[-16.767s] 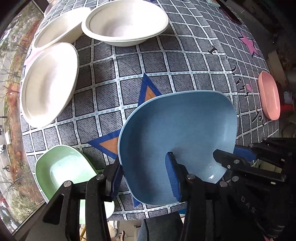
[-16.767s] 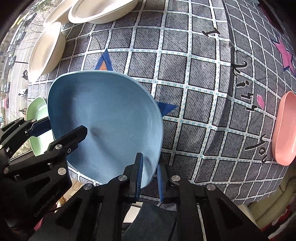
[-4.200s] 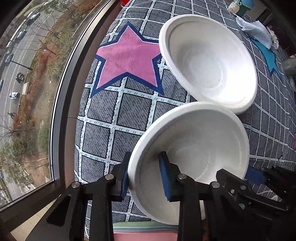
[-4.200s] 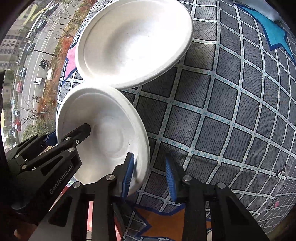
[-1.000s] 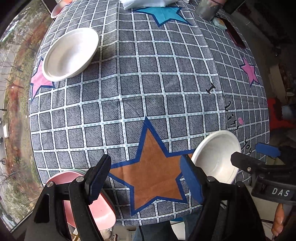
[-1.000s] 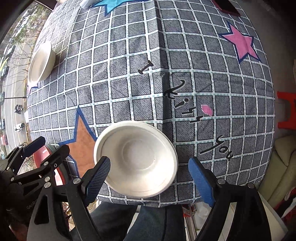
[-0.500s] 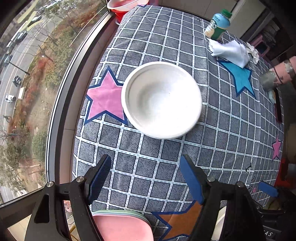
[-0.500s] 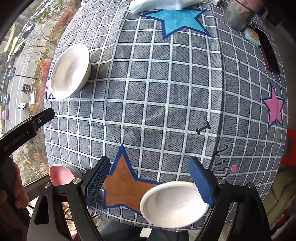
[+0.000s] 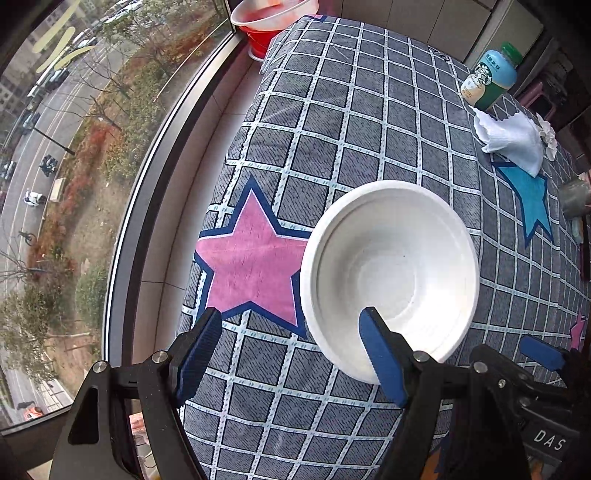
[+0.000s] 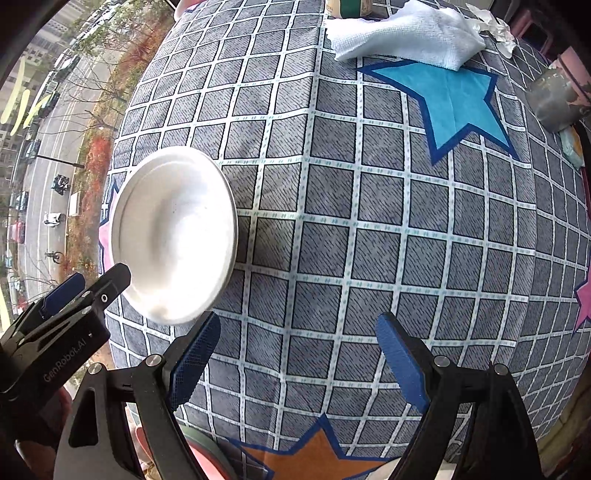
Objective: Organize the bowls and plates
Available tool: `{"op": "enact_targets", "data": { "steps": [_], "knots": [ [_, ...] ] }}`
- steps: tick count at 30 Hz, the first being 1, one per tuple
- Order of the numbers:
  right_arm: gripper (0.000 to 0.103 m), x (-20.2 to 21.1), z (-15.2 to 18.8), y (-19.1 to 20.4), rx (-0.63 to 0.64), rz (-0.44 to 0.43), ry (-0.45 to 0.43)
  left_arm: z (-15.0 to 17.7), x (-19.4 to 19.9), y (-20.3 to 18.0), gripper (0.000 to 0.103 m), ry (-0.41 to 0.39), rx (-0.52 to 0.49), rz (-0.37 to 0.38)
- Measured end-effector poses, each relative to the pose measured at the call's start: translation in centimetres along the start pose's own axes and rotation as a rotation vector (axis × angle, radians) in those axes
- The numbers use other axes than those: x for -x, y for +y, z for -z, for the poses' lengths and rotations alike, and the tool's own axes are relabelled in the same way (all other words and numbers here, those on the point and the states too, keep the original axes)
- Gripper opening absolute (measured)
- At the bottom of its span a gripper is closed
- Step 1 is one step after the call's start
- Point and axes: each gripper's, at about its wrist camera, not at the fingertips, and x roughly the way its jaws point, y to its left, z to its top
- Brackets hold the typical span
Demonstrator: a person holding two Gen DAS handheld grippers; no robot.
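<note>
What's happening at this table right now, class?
A person with a gripper in each hand is tidying bowls on a checked tablecloth. Both grippers are open and hold nothing. The left gripper is at the white bowl beside the pink star, one finger over the bowl's near rim and the other outside it, jaws not closed. The right gripper hovers over bare cloth to the bowl's right. A towel and a bottle sit at the far end.

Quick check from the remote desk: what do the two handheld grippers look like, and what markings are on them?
Both are matte black, angular frames with silver screws and blue textured finger pads. The left gripper body reads "GenRobot.AI" in white, seen from the right wrist view; the right gripper shows "DAS" lettering, seen from the left wrist view. No cables or sleeves visible.
</note>
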Motion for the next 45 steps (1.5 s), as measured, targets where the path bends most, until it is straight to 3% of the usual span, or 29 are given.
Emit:
{"op": "enact_targets", "data": {
  "steps": [6,13,14,15,17,20,21,22,23,29,37,45],
  "knots": [
    [0.087,-1.3,-2.3,0.5,-0.032,-0.011,-0.024,-2.1,-1.9,-0.6,0.080,0.000,-0.020,-0.006],
    [0.087,-2.9,-4.2,1.8,0.015,0.011,-0.013,-4.1,-4.8,-1.3,0.080,0.054,-0.040,-0.046],
    [0.084,-3.1,-4.2,2.0,0.016,0.013,-0.010,-4.1,-5.0,-1.3,0.080,0.060,-0.042,-0.050],
    [0.071,-3.4,-4.1,2.2,0.014,0.007,-0.001,-4.2,-5.2,-1.3,0.080,0.068,-0.044,-0.049],
    [0.060,-3.9,-4.1,2.2,-0.001,-0.025,0.028,-5.0,-5.8,-1.8,0.077,0.070,-0.041,-0.037],
    [0.048,-4.3,-4.0,2.3,-0.010,-0.066,0.043,-5.0,-5.9,-2.1,0.064,0.068,-0.051,-0.012],
    [0.042,-4.3,-3.8,1.9,0.001,-0.082,0.047,-4.9,-5.7,-2.5,0.053,0.069,-0.053,0.005],
    [0.039,-4.3,-4.0,2.0,0.006,-0.101,0.051,-4.6,-5.4,-3.1,0.040,0.073,-0.055,0.024],
    [0.037,-4.6,-4.4,2.4,0.001,-0.120,0.057,-4.6,-5.4,-3.6,0.036,0.078,-0.058,0.037],
    [0.025,-5.1,-3.9,0.9,-0.009,-0.127,0.082,-3.5,-5.0,-6.4,0.032,0.099,-0.105,0.054],
    [0.024,-5.2,-0.8,-4.1,-0.028,-0.105,0.120,0.0,-4.5,-12.2,0.031,0.134,-0.182,0.114],
    [0.024,-5.5,3.0,-8.3,-0.064,-0.075,0.151,3.7,-3.6,-18.7,0.031,0.139,-0.314,0.110]
  ]
}}
